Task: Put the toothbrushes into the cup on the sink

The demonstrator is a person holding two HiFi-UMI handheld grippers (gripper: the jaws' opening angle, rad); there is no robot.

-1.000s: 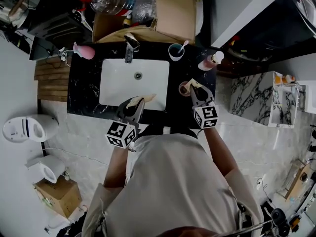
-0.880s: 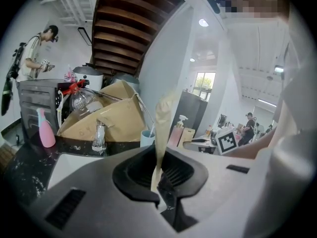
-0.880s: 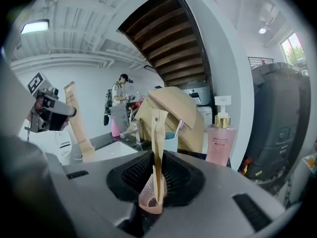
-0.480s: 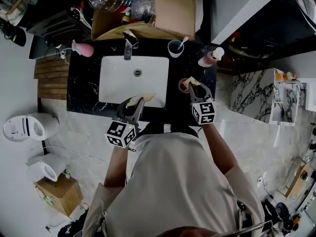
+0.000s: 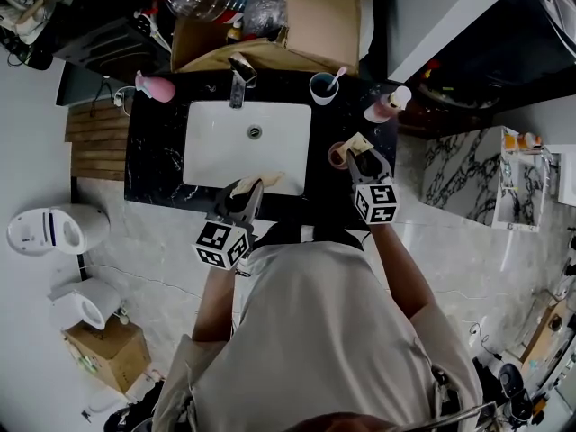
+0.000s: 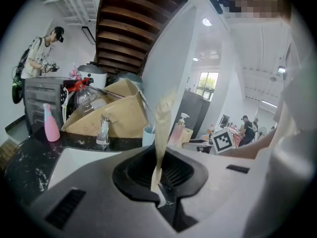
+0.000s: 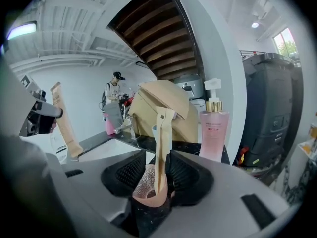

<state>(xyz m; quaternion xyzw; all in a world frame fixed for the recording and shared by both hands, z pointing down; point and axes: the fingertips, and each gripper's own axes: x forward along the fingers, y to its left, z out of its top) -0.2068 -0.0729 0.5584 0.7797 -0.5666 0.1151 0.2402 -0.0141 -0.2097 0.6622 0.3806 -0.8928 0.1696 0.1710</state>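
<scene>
On the black counter right of the white sink (image 5: 207, 165) stands a small pinkish cup (image 5: 337, 157) (image 7: 143, 188). A tan packaged toothbrush (image 5: 357, 142) (image 7: 162, 138) stands upright in it. My right gripper (image 5: 364, 162) (image 7: 157, 170) straddles that toothbrush. Its jaws are opening and the pads stand just off the package. My left gripper (image 5: 245, 194) (image 6: 159, 175) hovers over the sink's front rim, shut on a second tan packaged toothbrush (image 5: 261, 183) (image 6: 162, 128). A blue cup (image 5: 322, 89) (image 6: 147, 136) holding a toothbrush stands at the back of the counter.
A faucet (image 5: 238, 84) rises behind the basin, with a pink bottle (image 5: 155, 88) at the back left. A pink pump bottle (image 5: 382, 108) (image 7: 214, 133) stands at the back right. A cardboard box (image 5: 315, 16) leans behind the counter. People stand in the background of both gripper views.
The right gripper's fingers look slightly wider apart around the toothbrush in the pinkish cup. The left gripper keeps its place with its toothbrush.
</scene>
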